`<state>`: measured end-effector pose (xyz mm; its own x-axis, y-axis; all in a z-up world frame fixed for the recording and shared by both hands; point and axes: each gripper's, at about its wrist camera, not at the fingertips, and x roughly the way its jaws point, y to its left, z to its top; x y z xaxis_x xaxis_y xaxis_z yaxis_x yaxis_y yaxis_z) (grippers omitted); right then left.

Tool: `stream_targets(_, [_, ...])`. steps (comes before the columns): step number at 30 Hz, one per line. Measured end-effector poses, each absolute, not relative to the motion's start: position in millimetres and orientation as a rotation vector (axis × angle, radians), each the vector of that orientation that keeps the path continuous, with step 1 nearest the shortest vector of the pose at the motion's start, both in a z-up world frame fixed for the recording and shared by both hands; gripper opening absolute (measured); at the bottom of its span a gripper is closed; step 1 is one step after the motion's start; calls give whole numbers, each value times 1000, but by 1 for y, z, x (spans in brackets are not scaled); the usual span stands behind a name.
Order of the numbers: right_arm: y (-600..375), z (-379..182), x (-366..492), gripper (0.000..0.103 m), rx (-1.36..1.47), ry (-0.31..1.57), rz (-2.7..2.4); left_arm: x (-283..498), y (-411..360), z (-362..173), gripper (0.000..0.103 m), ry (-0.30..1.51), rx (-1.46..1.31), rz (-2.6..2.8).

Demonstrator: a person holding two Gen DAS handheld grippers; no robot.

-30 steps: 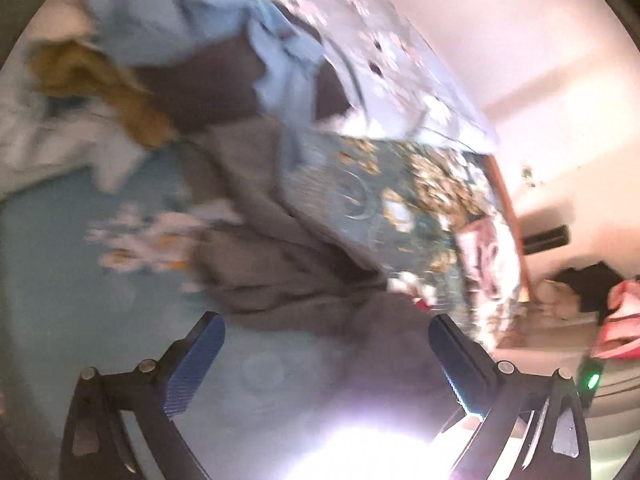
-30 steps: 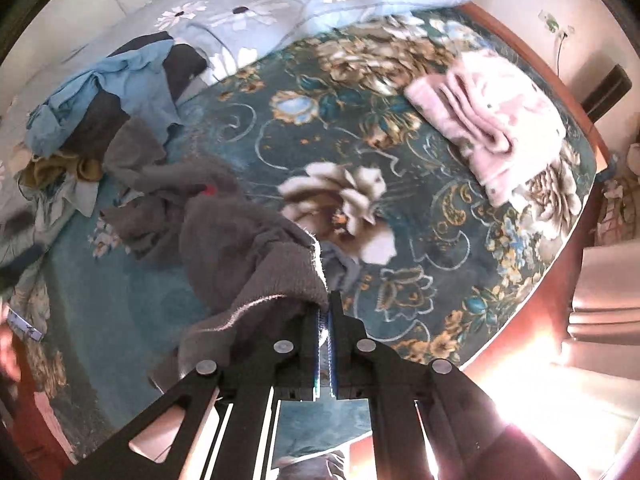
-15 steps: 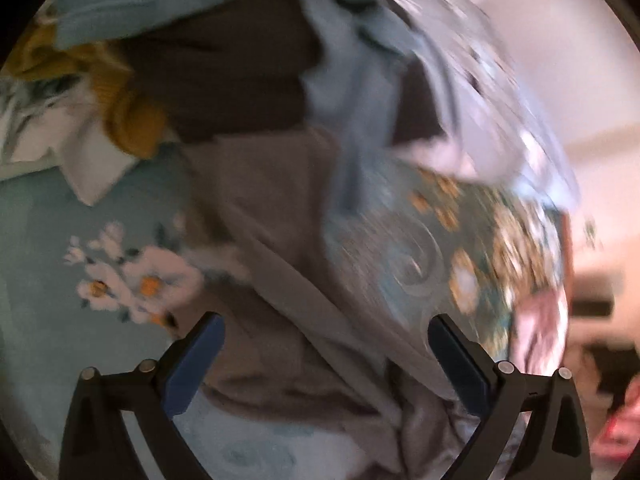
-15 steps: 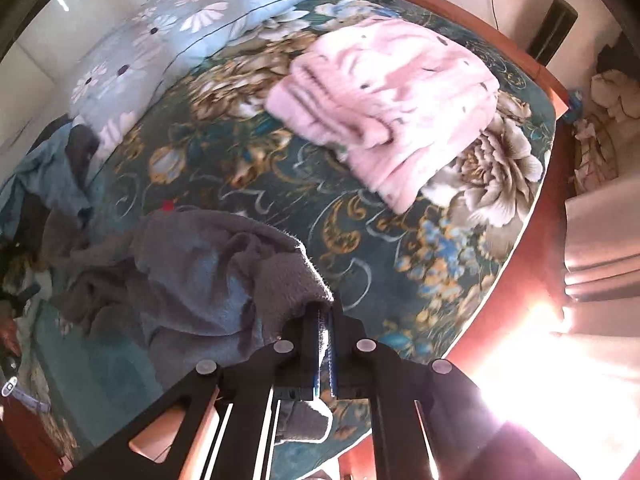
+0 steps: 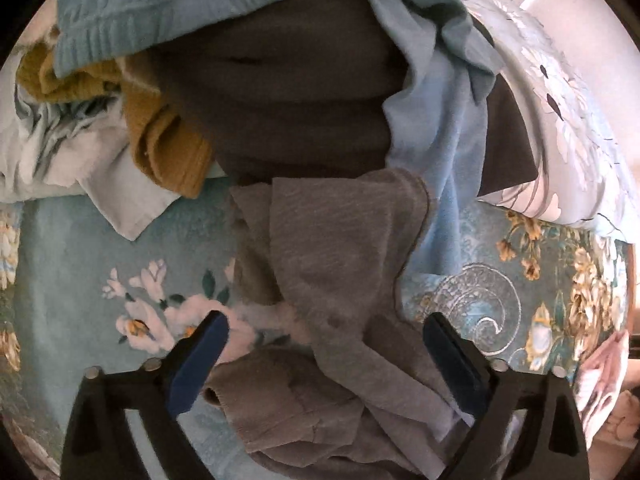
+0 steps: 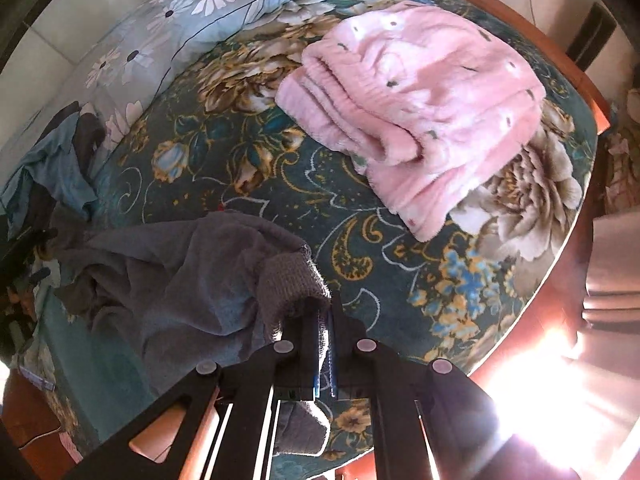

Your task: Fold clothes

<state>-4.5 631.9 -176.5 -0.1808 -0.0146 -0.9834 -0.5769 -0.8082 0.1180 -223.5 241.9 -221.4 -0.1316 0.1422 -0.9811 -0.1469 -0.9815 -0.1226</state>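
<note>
A grey knit garment [image 5: 344, 264] lies crumpled on the floral bedspread [image 5: 68, 264]. My left gripper [image 5: 326, 330] hovers just above it, pointing down, jaws wide apart and closing, with the grey cloth below and between the blue pads, which do not press on it. In the right wrist view the same grey garment [image 6: 180, 272] trails leftward across the bed, and my right gripper [image 6: 324, 316] is shut on its ribbed cuff near the bed's near edge.
A heap of clothes sits behind the grey one: a light blue sweater [image 5: 168, 12], a dark brown garment [image 5: 288, 92], a mustard piece [image 5: 160, 136]. A folded pink fleece [image 6: 416, 96] lies at the far right. A daisy-print pillow [image 6: 192, 20] and the wooden bed edge [image 6: 576, 216] border the bed.
My left gripper has dropped toward the grey garment and tilted downward, its jaws a little narrower. My right gripper has pulled the grey cuff toward the bed's edge, closer to the pink fleece.
</note>
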Motion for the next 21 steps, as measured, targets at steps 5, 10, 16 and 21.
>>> stream_targets(5, [630, -169, -6, 3, -1707, 684, 2080, -225, 237, -225, 40, -60, -1966, 2196])
stream_targets(10, [623, -159, -1, 3, -1674, 699, 2100, -224, 223, -212, 5, -190, -1946, 2181])
stream_targets(16, [602, -125, 8, 3, -1605, 684, 2157, -218, 190, -158, 4, -444, -1761, 2168])
stream_targets(21, [575, -75, 9, 3, -1506, 627, 2249, -205, 137, -86, 4, -696, -1545, 2191])
